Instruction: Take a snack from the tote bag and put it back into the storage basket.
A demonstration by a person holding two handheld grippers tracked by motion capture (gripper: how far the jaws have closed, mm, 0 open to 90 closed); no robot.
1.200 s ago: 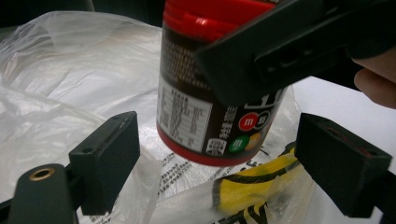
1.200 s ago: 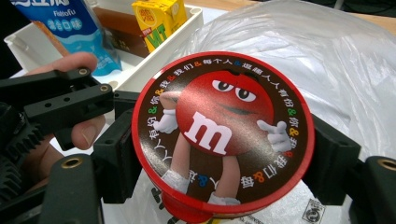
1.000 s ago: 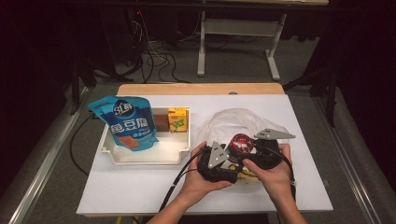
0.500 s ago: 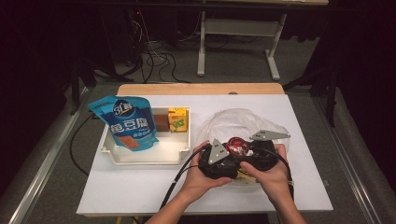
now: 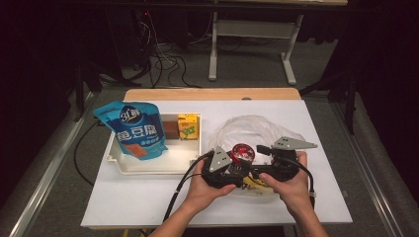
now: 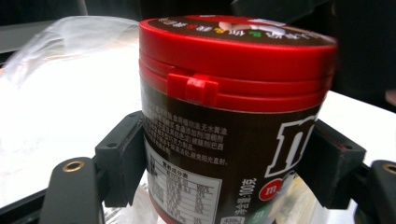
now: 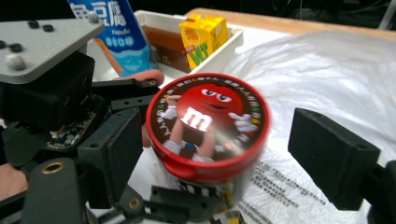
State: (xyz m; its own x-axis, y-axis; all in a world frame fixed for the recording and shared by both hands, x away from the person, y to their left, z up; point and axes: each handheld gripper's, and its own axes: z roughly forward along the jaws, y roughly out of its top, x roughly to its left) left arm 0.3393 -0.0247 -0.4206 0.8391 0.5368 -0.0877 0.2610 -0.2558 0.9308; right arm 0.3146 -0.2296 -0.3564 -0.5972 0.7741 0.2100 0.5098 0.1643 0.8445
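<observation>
1. The candy tub (image 5: 241,152) stands low in the middle of the high view, on the clear plastic bag (image 5: 257,129) spread over the white table (image 5: 148,197), between the two hands.
2. I judge it stiff and fairly light: a rigid plastic cylinder that will not give under a squeeze. Its glossy printed wall looks slippery, so a grip low on the straight body seems safer than one on the lid.
3. The left claw (image 6: 229,163) is clenched on that body. In the left gripper view its two black jaws sit against opposite sides of the dark wall, below the lid's rim; they have just been closing in on it.
4. The right claw (image 7: 233,154) stands released. In the right gripper view one jaw is just beside the tub at the left and the other well clear at the right, with the tub between them but not pressed. Its jaws have just been opening.
5. The red lid (image 7: 208,121) has a small snap tab (image 6: 192,88) at its edge, which looks like the place to pry. I would expect the lid to pop, so the body needs a firm hold.
6. Looks: dark brown wall with white lettering and a nutrition panel, red lid with a red cartoon candy figure on top.
7. At upper left of the high view, a white tray (image 5: 148,165) holds a blue pouch (image 5: 136,129) and a yellow carton (image 5: 188,126).
</observation>
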